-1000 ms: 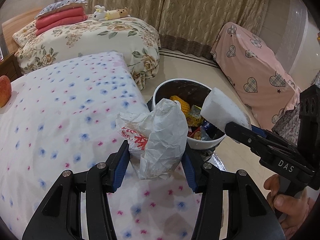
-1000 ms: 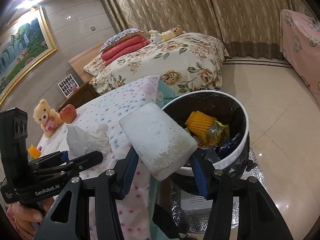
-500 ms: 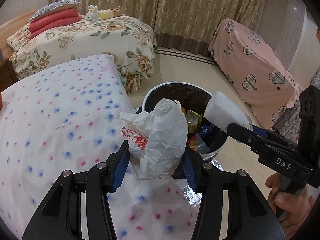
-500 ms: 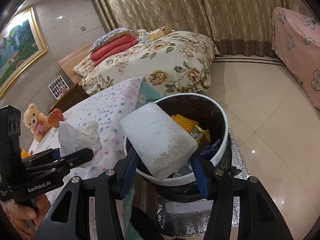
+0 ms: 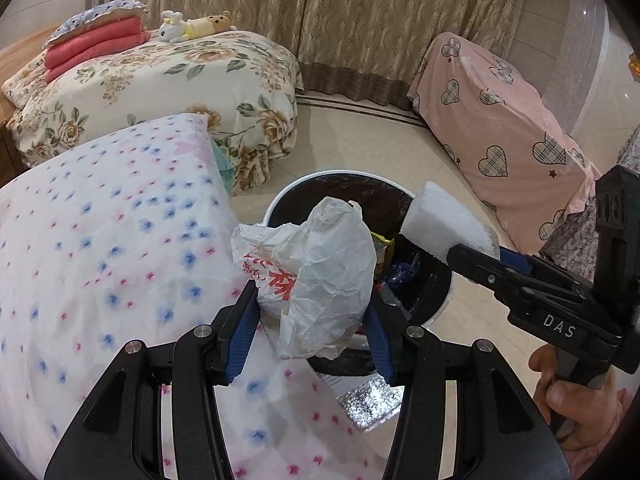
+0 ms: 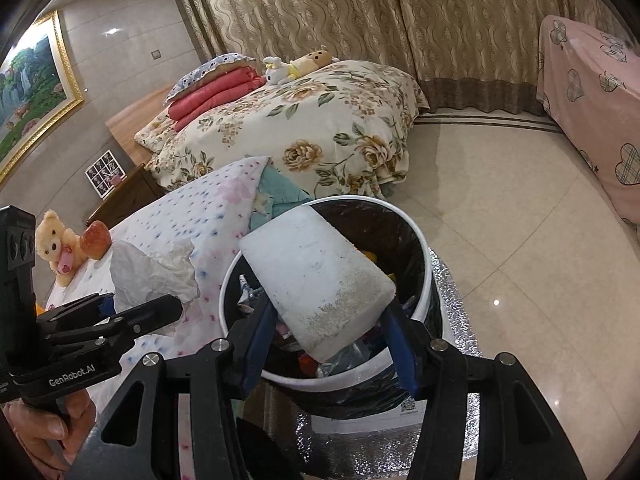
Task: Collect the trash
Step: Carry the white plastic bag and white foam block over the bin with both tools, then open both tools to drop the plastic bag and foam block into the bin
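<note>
Bedroom in home. Bed (image 6: 304, 128) with floral quilt, stacked red blankets (image 6: 212, 98) and 2 plush toys (image 6: 298, 66) at head end. Patterned curtains (image 6: 400, 20) floor to ceiling along far wall. Gold-framed landscape painting (image 6: 28, 92) on side wall. Pink heart-print cover (image 5: 500, 108) over furniture by curtains. Glossy tile floor (image 6: 500, 208). Teddy bear (image 6: 54, 244) at far edge of dotted sheet (image 5: 100, 240).

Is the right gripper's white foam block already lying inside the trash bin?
No, the foam block is clamped in the right gripper, above the bin.
</note>
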